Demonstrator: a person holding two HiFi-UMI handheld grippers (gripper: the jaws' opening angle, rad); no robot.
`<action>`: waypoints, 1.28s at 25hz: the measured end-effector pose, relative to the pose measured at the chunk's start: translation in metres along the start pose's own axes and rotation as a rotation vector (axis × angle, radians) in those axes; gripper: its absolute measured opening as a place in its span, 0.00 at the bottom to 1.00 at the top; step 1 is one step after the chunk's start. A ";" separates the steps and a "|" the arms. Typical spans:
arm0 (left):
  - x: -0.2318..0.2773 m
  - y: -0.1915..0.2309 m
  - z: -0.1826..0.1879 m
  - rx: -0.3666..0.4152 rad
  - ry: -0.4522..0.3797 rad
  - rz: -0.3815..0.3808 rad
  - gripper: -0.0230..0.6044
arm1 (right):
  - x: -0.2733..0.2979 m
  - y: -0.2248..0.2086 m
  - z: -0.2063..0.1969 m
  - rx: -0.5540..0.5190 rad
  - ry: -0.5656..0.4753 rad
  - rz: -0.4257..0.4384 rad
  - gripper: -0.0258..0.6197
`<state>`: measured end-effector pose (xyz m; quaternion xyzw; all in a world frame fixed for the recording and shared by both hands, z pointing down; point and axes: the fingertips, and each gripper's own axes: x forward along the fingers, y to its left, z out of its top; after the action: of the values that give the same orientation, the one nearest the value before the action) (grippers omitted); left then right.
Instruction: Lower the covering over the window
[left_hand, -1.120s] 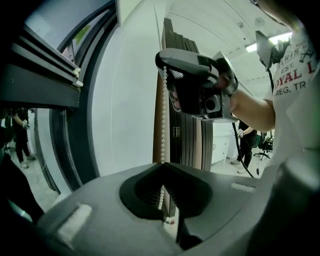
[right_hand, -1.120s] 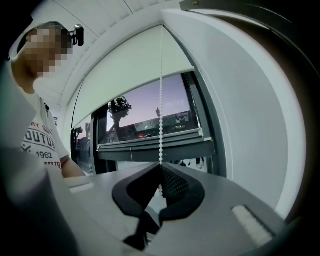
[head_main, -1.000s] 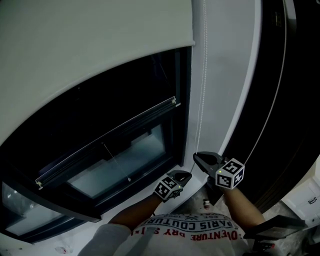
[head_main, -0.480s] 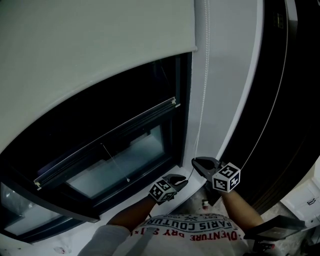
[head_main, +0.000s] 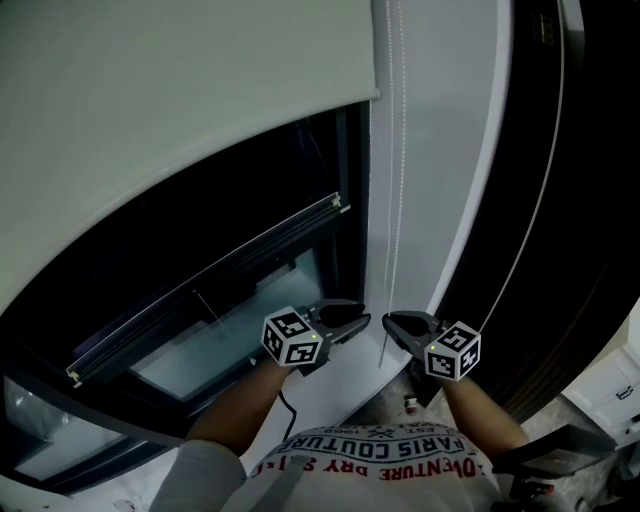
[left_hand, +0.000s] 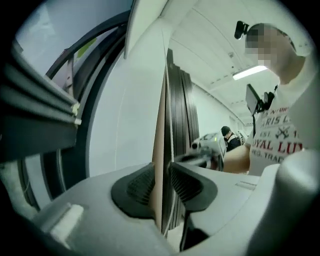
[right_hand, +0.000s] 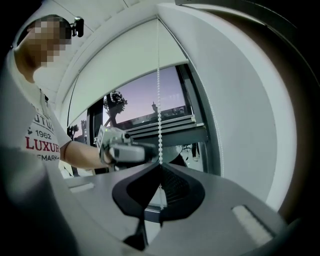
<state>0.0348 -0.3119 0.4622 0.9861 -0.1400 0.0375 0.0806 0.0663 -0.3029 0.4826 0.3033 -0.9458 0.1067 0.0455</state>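
Blind (head_main: 150, 80) — its bead chain (right_hand: 159, 100) nipped in right claw (right_hand: 159, 166).

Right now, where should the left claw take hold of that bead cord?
Probably the straight stretch of bead cord above the right claw, which is shut on it. Come level from the window side: it hangs thin and upright. The left claw has just been opening; the cord runs through its gap, ungripped.

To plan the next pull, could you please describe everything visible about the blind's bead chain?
The bead chain is a thin white string of small round beads, seemingly plastic. It hangs down in two strands against the white wall, right of the blind. The right tool is shut on one strand.
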 end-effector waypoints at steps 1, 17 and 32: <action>0.001 -0.002 0.027 0.018 -0.028 -0.021 0.20 | -0.001 0.000 0.000 0.002 0.002 0.000 0.05; 0.025 -0.024 0.239 0.077 -0.275 -0.123 0.20 | -0.006 0.000 0.000 0.008 0.016 -0.007 0.05; 0.032 -0.022 0.237 0.068 -0.224 -0.085 0.05 | -0.006 0.001 -0.001 0.002 0.007 -0.006 0.05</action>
<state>0.0838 -0.3401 0.2285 0.9914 -0.1051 -0.0716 0.0325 0.0709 -0.2986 0.4824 0.3059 -0.9446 0.1087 0.0486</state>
